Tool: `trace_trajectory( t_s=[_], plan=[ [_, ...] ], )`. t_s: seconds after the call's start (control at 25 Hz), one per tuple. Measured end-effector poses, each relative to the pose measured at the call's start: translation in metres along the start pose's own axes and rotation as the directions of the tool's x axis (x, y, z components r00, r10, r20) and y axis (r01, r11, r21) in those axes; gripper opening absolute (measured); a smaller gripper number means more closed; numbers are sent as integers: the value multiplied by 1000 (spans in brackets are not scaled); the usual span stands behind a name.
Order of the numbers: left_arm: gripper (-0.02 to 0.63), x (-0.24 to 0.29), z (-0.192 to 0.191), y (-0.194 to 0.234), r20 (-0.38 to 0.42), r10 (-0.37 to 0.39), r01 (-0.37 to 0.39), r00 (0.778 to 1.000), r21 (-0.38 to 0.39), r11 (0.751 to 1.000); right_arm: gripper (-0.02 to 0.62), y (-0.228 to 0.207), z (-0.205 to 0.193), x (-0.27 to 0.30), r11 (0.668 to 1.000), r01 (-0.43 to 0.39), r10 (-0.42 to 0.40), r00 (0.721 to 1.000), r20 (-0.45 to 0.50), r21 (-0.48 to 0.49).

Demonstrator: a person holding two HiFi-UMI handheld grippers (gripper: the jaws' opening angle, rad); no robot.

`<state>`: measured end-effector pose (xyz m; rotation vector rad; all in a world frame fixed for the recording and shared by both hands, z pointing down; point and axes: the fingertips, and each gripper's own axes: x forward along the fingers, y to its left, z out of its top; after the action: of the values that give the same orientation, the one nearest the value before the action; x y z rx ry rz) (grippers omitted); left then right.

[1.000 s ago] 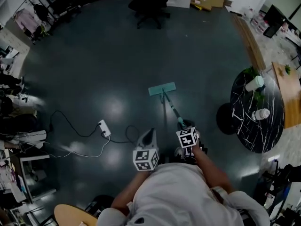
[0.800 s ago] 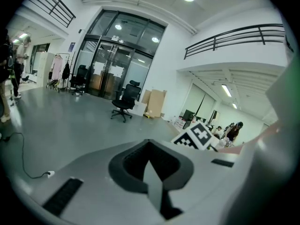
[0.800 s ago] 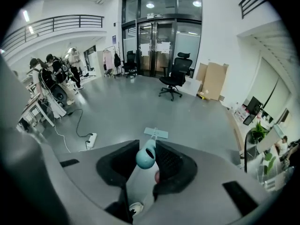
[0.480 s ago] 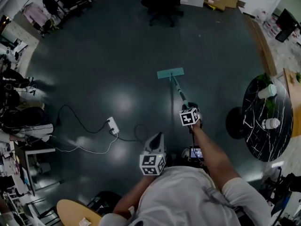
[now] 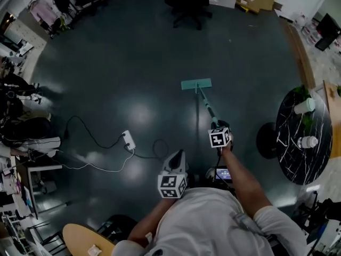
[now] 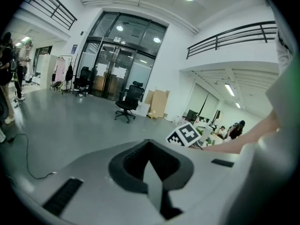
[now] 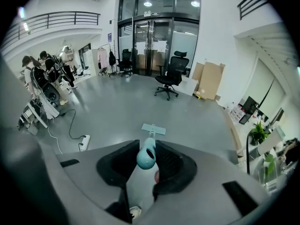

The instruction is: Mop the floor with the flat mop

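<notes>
Right gripper (image 7: 146,159) pinches the mop handle (image 5: 206,106); left gripper (image 6: 150,165) is pressed together, empty. The pad (image 5: 196,84) wants flat, even strokes clear of the power strip (image 5: 127,140).

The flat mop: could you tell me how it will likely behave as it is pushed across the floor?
The mop looks light: the right gripper alone holds its handle end. Thin yet straight, it probably stays stiff, though the wide head may swivel at its joint. It should glide easily on the glossy floor.
</notes>
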<state>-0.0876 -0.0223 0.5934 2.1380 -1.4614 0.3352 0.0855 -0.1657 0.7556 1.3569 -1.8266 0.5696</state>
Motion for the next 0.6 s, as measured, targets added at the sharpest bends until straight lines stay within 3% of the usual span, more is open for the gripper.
trace_trajectory(
  t_s=[0.6],
  plan=[
    [5,6,-2,-14,10,-47,47,999,8,999,112,2,-109,-214,997,-73,74,997,-22,13]
  ],
)
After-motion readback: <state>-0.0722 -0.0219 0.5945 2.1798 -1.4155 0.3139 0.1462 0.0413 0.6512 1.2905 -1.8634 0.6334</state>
